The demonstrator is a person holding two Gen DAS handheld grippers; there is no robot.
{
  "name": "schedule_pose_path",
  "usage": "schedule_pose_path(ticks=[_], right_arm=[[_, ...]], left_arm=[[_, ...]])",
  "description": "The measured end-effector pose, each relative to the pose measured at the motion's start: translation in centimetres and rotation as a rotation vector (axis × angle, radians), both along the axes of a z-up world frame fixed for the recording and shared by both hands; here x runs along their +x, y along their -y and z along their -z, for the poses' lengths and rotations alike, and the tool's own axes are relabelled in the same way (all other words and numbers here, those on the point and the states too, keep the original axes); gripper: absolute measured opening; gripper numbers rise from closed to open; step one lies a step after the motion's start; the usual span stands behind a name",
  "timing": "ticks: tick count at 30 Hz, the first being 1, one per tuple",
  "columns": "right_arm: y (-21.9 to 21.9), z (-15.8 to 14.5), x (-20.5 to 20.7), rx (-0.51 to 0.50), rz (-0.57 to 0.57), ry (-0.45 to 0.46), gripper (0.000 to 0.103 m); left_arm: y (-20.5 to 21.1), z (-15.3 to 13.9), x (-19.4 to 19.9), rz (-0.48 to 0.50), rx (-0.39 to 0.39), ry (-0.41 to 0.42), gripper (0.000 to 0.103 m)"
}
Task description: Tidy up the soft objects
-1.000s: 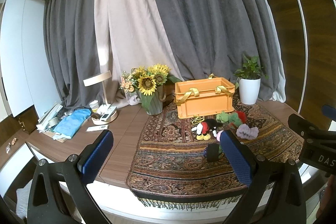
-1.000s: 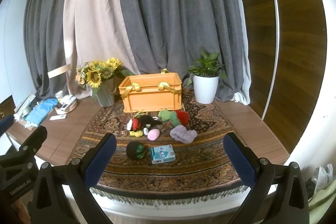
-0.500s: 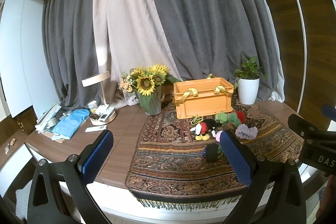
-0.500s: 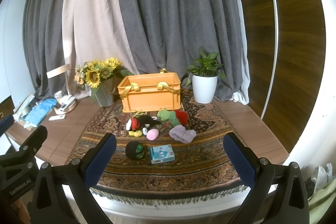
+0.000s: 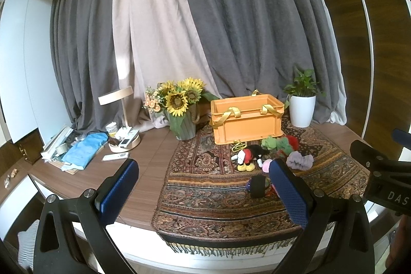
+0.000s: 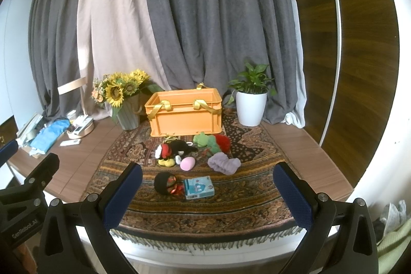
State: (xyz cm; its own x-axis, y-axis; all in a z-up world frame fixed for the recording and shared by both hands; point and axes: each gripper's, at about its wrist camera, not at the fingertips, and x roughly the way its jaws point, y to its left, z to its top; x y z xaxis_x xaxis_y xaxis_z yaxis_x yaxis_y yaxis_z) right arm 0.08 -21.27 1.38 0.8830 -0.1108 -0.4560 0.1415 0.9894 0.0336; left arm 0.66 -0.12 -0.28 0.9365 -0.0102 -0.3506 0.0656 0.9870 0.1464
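My left gripper (image 5: 203, 190) and my right gripper (image 6: 208, 193), both spread wide and holding nothing, short of the patterned rug (image 6: 244, 199); ahead between my right fingers, a black soft toy (image 6: 164, 182) touching a blue packet (image 6: 199, 187); beyond them, a mouse plush (image 6: 172, 149), pink ball (image 6: 187, 163), purple scrunchie (image 6: 224, 163) and green plush (image 6: 205, 140); farthest ahead, the orange crate (image 6: 185, 114), open-topped, just behind the toys.
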Motion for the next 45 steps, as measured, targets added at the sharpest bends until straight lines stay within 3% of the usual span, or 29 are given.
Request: schedule_pose_path(ticks=[14, 26, 36, 45], right_arm=[[1.2, 1.9, 2.3, 0.010, -0.039, -0.073, 0.102], [4.4, 7.4, 7.1, 0.067, -0.124, -0.206, 0.102], [3.4, 11.2, 11.4, 0.075, -0.142, -0.288, 0.102], [1.4, 15.1, 16.2, 0.104, -0.069, -0.425, 0.102]], left_arm=[[2.4, 2.1, 1.7, 0.037, 0.002, -0.072, 0.103], [5.8, 6.6, 4.6, 0.035, 0.118, -0.103, 0.103], [6.0, 10.4, 9.6, 0.168, 0.169, -0.182, 0.103], [5.1, 14.7, 15.9, 0.398, 0.189, -0.297, 0.096]])
